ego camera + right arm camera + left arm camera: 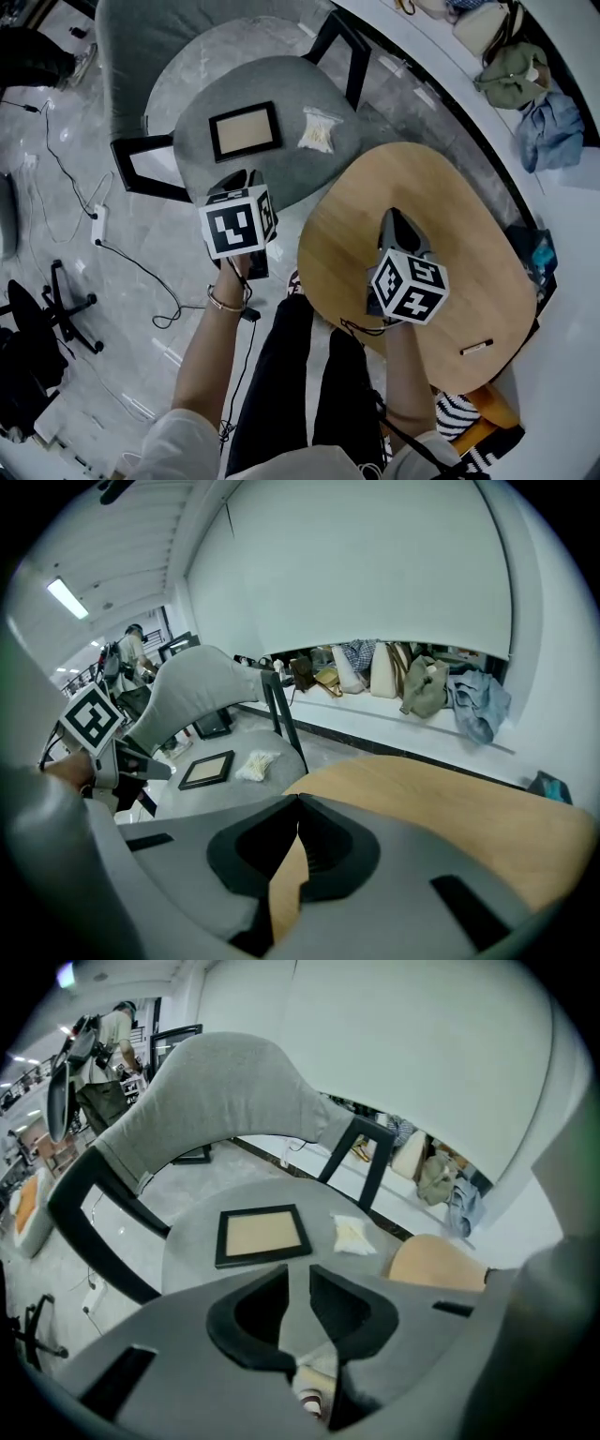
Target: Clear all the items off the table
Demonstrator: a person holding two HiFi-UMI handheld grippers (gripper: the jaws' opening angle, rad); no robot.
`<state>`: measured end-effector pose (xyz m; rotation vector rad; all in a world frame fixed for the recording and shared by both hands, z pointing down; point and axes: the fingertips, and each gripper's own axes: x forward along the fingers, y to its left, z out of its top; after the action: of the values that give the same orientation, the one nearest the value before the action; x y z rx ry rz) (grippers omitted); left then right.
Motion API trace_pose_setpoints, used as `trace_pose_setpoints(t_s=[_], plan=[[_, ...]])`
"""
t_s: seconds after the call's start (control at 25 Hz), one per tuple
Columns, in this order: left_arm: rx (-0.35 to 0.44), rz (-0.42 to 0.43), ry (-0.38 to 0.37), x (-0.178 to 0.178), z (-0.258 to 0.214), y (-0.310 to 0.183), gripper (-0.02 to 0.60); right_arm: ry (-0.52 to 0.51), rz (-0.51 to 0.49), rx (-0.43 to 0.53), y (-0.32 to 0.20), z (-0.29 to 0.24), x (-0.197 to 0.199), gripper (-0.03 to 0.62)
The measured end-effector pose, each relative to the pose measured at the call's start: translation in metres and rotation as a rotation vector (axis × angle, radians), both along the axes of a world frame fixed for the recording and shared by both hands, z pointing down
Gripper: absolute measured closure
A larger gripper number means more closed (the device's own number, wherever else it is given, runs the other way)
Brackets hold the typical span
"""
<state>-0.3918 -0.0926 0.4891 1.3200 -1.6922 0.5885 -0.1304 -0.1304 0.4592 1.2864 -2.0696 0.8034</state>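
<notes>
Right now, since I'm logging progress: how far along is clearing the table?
Apparently done: a picture frame and a white packet lie on the grey chair seat, and the wooden table is nearly bare. In hand: nothing. The left gripper has its jaws slightly apart and empty; the right gripper has its jaws together and empty. Left: one small stick-like item near the table's edge.
</notes>
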Motion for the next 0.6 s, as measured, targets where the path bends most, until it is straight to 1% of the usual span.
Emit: trace_pose_setpoints(t_s=[0.12,0.2,0.24,0.44,0.6], plan=[[0.016,0.043,0.019,0.046,-0.019,0.018,0.515,0.000,0.024,-0.009,0.021,-0.017,0.029,0.569],[0.027,0.084,0.030,0.079,-0.030,0.031,0.564,-0.004,0.051,-0.018,0.034,-0.026,0.049,0.569],[0.036,0.113,0.036,0.096,-0.034,0.036,0.572,-0.007,0.066,-0.021,0.040,-0.030,0.057,0.569],[0.073,0.272,0.069,0.177,-0.043,0.053,0.574,-0.014,0.121,-0.034,0.061,-0.030,0.094,0.569],[0.066,0.383,0.093,0.231,-0.038,0.057,0.574,-0.024,0.176,-0.052,0.077,-0.024,0.127,0.569]])
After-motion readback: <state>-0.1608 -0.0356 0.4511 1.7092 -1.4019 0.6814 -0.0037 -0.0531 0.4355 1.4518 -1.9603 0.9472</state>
